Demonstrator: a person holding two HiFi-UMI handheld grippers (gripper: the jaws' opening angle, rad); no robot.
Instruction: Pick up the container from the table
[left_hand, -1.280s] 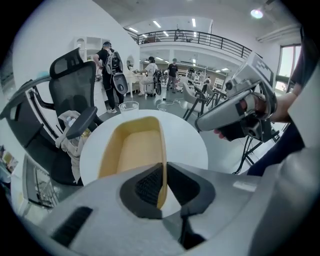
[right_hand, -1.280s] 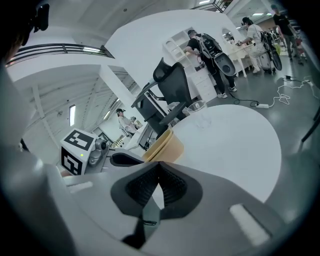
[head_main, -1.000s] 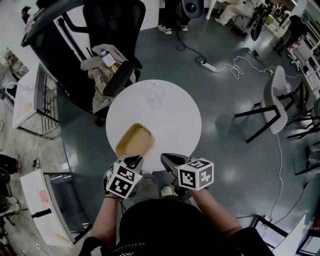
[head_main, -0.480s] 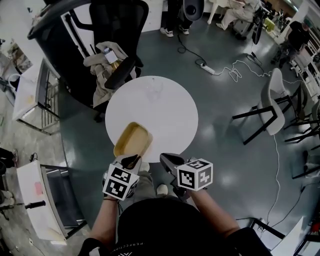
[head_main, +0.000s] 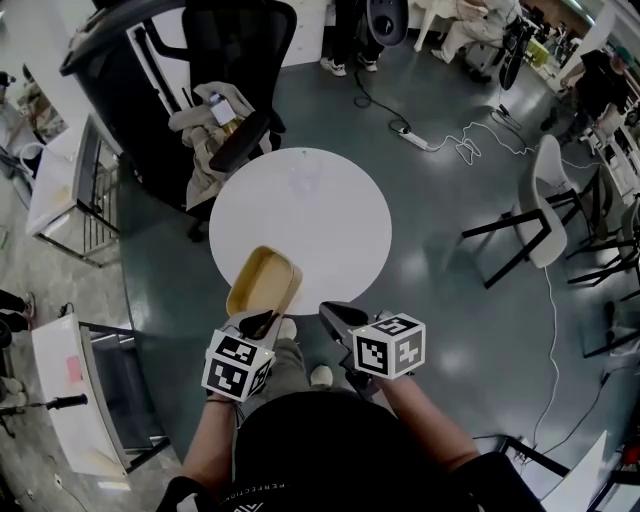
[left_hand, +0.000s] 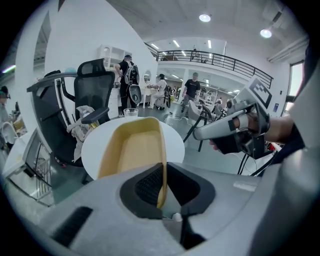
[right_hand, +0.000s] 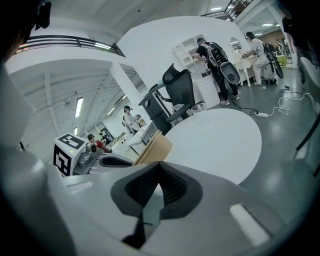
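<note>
Gripping container rim; L hand-held gripper

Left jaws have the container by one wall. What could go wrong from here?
The left gripper pinches only one thin side wall of the container, which hangs tilted, so it could pivot or slip out. It hangs over the table edge; a dip might knock it loose. The right gripper is shut and empty, giving no second support.
</note>
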